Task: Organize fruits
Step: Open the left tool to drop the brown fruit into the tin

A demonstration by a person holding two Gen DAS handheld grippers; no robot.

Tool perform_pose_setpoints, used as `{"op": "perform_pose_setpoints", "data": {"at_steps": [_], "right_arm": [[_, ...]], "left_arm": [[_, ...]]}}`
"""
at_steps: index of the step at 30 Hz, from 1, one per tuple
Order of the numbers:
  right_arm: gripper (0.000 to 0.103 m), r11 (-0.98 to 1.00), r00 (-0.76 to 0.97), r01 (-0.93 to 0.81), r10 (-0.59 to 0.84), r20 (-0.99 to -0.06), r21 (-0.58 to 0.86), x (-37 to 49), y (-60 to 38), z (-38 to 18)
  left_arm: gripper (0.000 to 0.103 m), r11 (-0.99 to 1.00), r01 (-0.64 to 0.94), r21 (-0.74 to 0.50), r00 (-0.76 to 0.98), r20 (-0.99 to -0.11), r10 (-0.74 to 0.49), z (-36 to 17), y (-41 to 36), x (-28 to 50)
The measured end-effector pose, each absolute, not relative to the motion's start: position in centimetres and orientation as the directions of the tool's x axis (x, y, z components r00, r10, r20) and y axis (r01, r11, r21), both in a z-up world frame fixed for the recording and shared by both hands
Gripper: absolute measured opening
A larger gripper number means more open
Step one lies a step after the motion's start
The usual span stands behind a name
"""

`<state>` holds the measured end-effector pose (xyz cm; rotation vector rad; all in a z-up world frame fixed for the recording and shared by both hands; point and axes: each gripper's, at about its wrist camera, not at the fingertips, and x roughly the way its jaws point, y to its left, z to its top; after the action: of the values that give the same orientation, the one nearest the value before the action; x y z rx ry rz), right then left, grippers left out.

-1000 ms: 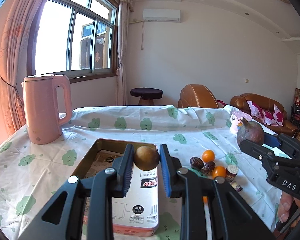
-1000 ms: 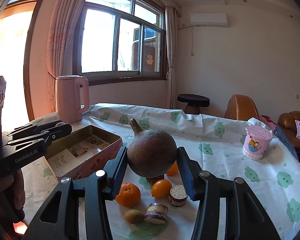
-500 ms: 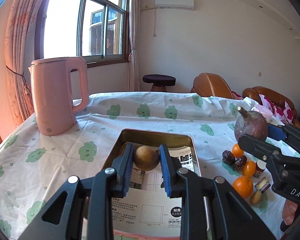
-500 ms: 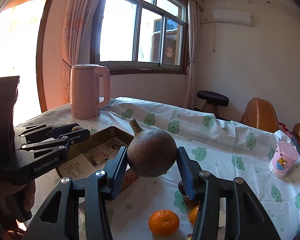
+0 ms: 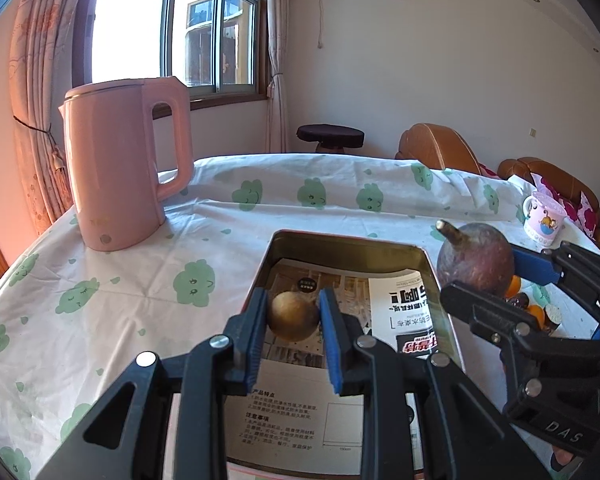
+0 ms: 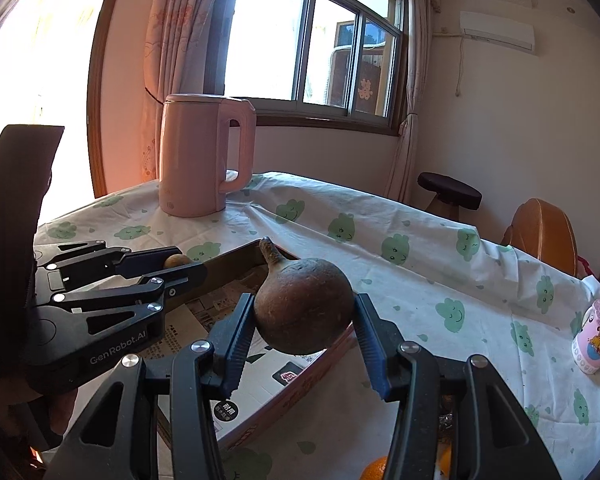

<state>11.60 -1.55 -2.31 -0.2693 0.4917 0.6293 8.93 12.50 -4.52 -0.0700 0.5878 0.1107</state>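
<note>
My left gripper (image 5: 294, 312) is shut on a small round tan fruit (image 5: 293, 316) and hangs over the metal tin (image 5: 342, 240), which is lined with printed paper. My right gripper (image 6: 304, 320) is shut on a large round brown fruit with a stem (image 6: 302, 304), held above the tin's right wall (image 6: 320, 368). In the left wrist view that big fruit (image 5: 474, 258) and the right gripper (image 5: 540, 292) sit just right of the tin. In the right wrist view the left gripper (image 6: 182, 264) with its small fruit (image 6: 177, 260) is at the left.
A pink kettle (image 5: 124, 168) stands left of the tin on the clouded tablecloth. A pink cup (image 6: 594, 336) is at the far right. Oranges and dark fruits (image 5: 534, 308) lie right of the tin, partly hidden. An orange (image 6: 374, 472) shows at the bottom edge.
Both grippers have swung left toward the tin, each keeping its fruit. The small fruit now hangs over the tin's inside, and the big fruit has come from above the loose fruits to the tin's right wall.
</note>
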Motion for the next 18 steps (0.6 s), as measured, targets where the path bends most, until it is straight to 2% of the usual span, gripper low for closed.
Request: {"op": "perform_pose_setpoints", "data": {"at_steps": [18], "right_arm": [[0.052,0.771,0.653,-0.631,0.468,-0.595,-0.085,13.0,0.2,-5.4]], "left_arm": [[0.028,0.991,-0.129,-0.039,0.783,-0.618,0.078,-6.3,12.9,10.2]]}}
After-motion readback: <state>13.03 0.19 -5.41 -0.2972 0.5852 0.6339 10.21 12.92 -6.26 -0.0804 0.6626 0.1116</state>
